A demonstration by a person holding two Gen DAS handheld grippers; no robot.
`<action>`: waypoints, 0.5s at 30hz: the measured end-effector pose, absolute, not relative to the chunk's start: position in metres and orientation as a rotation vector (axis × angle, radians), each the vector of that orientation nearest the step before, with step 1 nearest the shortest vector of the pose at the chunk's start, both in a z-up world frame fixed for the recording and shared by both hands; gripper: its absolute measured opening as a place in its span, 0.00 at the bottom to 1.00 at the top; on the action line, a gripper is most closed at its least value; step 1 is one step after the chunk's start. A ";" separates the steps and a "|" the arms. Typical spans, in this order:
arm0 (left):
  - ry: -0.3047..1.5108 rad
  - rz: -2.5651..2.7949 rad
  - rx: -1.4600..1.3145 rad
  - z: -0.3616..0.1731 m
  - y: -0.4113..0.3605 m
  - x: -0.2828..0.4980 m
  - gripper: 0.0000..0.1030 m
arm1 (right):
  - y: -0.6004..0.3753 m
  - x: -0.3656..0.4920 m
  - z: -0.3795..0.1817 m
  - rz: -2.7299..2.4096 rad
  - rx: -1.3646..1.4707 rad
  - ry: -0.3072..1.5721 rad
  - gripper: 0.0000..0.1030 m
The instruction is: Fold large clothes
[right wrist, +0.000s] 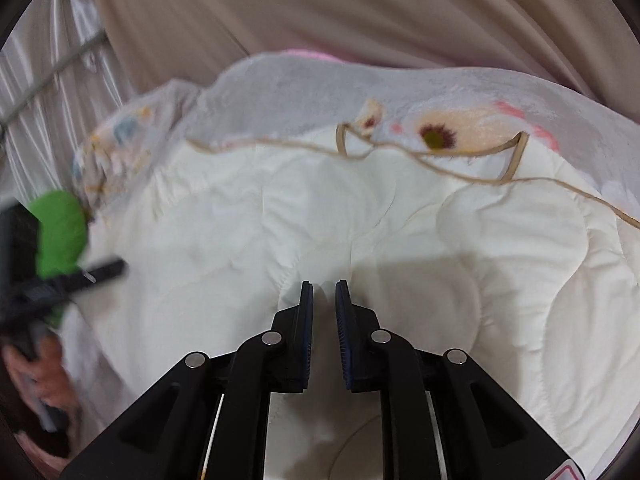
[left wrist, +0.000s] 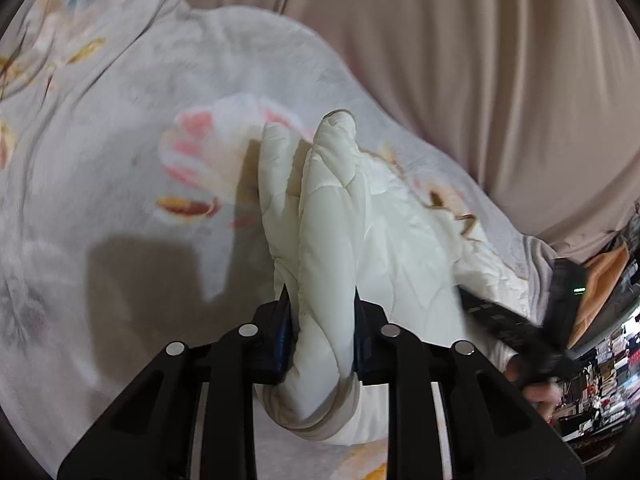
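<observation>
A cream quilted garment [right wrist: 360,220] with tan trim lies spread on a grey flowered blanket [right wrist: 320,84]. In the left wrist view my left gripper [left wrist: 322,292] is shut on a thick bunched fold of the cream garment [left wrist: 328,208], which stands up between the jaws. In the right wrist view my right gripper [right wrist: 324,286] hovers just over the garment with its jaws a narrow gap apart and nothing between them. The right gripper [left wrist: 520,328] shows blurred at the right of the left wrist view. The left gripper [right wrist: 60,280] shows blurred at the left of the right wrist view.
The grey flowered blanket [left wrist: 120,140] covers the surface. Beige curtain [left wrist: 480,60] hangs behind. A green object [right wrist: 60,232] is at the left. Cluttered shelves [left wrist: 608,360] stand at the far right. Silvery fabric [right wrist: 48,80] hangs upper left.
</observation>
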State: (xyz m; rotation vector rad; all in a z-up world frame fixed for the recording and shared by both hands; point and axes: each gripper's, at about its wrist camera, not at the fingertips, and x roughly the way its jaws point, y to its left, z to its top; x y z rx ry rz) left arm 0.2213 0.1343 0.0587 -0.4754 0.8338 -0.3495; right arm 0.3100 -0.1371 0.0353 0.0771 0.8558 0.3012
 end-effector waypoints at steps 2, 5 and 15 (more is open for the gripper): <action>0.790 -0.385 -0.449 0.077 0.124 0.215 0.19 | -0.132 0.319 0.022 0.278 0.065 0.875 0.10; 0.730 -0.453 -0.412 0.105 0.107 0.204 0.18 | -0.137 0.329 0.015 0.287 0.102 0.878 0.08; 0.630 -0.658 -0.296 0.169 0.023 0.173 0.14 | -0.185 0.266 0.046 0.302 0.170 0.845 0.08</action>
